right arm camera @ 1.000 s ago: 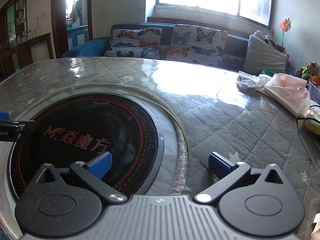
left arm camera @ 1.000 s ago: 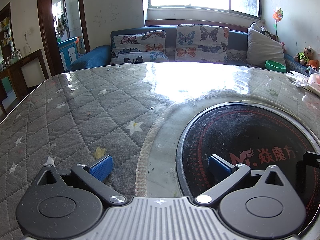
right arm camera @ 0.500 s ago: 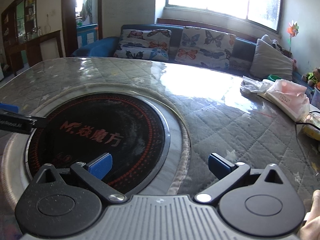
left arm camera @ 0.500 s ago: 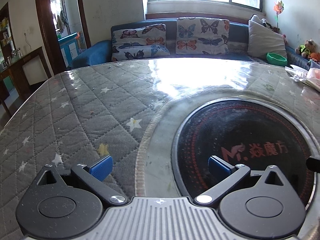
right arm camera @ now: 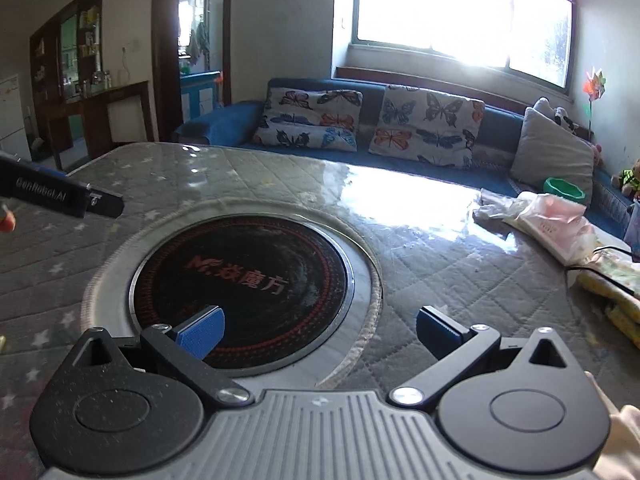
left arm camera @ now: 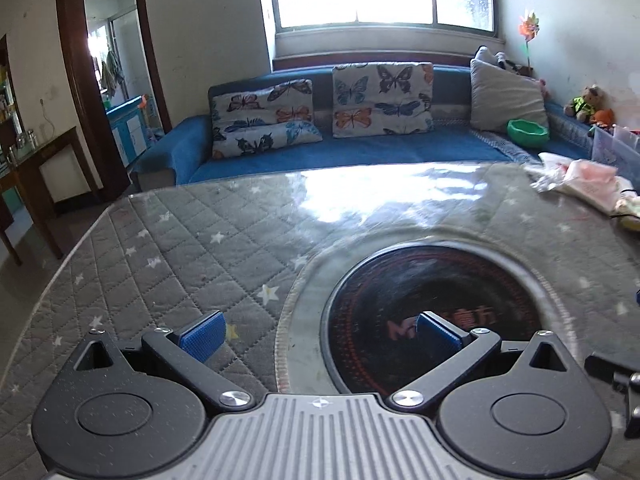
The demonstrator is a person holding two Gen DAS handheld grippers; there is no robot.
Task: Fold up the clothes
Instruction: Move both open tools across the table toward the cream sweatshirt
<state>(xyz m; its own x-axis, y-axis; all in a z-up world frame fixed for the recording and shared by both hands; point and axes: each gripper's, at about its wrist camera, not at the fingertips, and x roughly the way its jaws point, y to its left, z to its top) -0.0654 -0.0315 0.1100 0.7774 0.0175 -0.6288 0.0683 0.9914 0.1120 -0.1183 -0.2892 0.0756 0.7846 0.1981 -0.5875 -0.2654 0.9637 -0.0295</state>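
Two grippers are hovering above the worktop (left arm camera: 168, 248), each with its blue-padded fingers spread wide and gripping nothing. The left gripper (left arm camera: 320, 332) is sitting over the left rim of the round black induction plate (left arm camera: 436, 300) set into the worktop, and the right gripper (right arm camera: 320, 328) is hanging over that plate's right rim. Raised and empty like this, they are probably lining up for a first reach, since no garment is lying between them.

Clothes to fold are hard to identify. To the right of the induction plate, a yellow-patterned cloth (right arm camera: 616, 292) is lying at the worktop's edge, and it is likely the task's thing, though too little of it is showing to be sure. Just beyond it, a heap of pink and white plastic bags (right arm camera: 548, 216) is resting, with a black cable (right arm camera: 608, 252) trailing across the cloth.

Nothing is blocking the area around the plate; the quilted, star-printed cover under its glossy clear sheet is lying flat. The cable and the bags may be getting in the way of any grab to the right. Behind the plate, a blue sofa (left arm camera: 360, 152) with butterfly cushions (left arm camera: 382, 100) is standing under the window.
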